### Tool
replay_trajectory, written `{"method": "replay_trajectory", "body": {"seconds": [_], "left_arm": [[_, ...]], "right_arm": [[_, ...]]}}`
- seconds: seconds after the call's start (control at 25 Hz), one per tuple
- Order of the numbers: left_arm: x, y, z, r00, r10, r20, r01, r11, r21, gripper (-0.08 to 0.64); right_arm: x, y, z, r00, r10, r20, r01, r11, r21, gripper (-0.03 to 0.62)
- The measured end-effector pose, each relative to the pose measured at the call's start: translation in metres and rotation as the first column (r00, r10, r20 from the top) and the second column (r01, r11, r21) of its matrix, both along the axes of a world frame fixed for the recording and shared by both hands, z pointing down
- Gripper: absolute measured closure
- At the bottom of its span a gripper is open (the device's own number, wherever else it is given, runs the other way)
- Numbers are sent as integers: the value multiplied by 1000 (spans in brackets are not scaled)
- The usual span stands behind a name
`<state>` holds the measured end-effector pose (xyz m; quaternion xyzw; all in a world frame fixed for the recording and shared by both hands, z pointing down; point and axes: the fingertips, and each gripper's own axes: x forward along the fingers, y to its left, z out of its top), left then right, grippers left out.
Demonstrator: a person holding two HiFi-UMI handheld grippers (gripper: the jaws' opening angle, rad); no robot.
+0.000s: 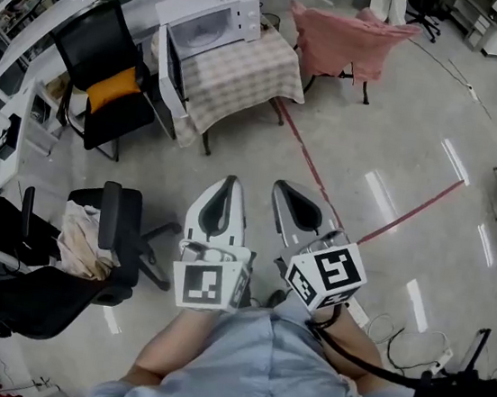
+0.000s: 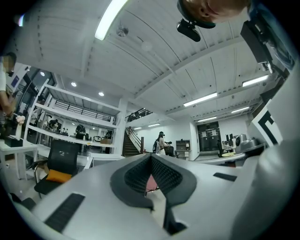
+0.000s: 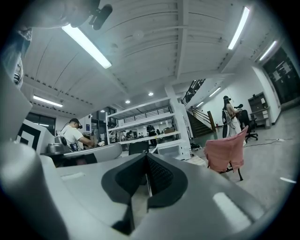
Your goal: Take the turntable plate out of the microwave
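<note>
— Nearest, at the bottom edge: light-blue shirt [image 1: 270,378]. Just beyond it, left gripper [image 1: 227,186] and right gripper [image 1: 284,191], side by side above the floor [image 1: 375,137].

— And the fingers?

— Pressed together on both, left pair [image 2: 133,176] and right pair [image 3: 159,176], tip to tip, clamped on nothing. Only a sliver of pink through the left pair's lower gap.

— Turntable plate?

— Not to be made out. Can only place the microwave [image 1: 213,20]: far, slightly left of the fingers, well apart from them, on a counter [image 1: 247,75] under a checked cloth, door [image 1: 168,69] swung open.

— Anything showing in the cavity?

— Too small and dim to tell.

— Round the counter?

— Black chair [image 1: 104,52] with an orange cushion [image 1: 115,87] to its left, pink-draped chair [image 1: 347,38] to its right. Hands hidden behind the marker cubes.
</note>
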<state>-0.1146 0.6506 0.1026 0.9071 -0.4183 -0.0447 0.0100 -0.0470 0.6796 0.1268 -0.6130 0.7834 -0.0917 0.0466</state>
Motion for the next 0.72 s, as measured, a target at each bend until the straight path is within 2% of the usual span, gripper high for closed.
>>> {"method": "replay_trajectory", "body": {"seconds": [0.16,0.44,0.72], "left_arm": [[0,-47,10,1000,2,-14,-3,999,-39,560],[-18,-149,-1,1000,-13,-2,13,1000,-24,560],[-28,-216,-1,1000,3,-9,-3,1000,-29,560]], "right_arm": [[-6,-40,6,1000,-10,5,10,1000,-22,591],[-18,-152,1,1000,-12,21,12,1000,-13,591],[-29,-226,-4,1000,-12,10,12,1000,-17,591]]}}
